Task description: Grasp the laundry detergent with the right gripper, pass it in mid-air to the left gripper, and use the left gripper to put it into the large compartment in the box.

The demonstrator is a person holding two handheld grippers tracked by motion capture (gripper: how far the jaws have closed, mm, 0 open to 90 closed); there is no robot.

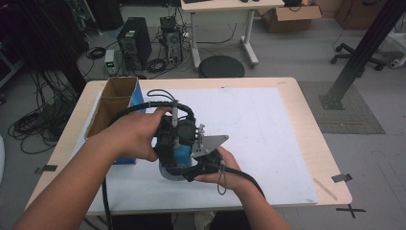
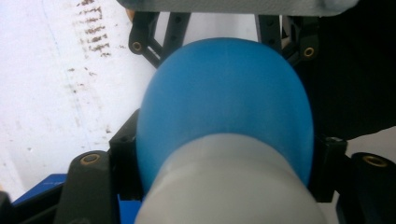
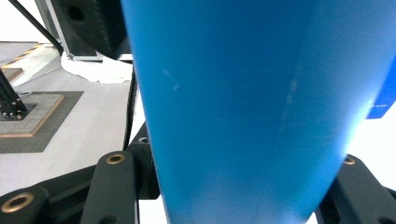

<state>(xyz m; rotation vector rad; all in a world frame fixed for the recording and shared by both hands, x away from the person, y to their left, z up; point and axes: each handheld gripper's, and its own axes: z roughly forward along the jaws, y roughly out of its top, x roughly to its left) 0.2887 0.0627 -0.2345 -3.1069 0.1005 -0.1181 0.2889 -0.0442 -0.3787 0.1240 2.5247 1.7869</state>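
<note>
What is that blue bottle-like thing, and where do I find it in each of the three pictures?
High view: the blue bottle sits low and centre, between the two hands, over the white mat.
Left gripper view: it bulges across the middle, its whitish end at the bottom.
Right gripper view: its blue wall runs top to bottom, centre to right.
Shared landmark: the white mat.

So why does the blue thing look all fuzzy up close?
It sits too near the cameras: in the left gripper view the blue bottle and its pale cap are soft-edged; in the right gripper view it is a smooth blur; the high view shows it sharper, though small.
</note>
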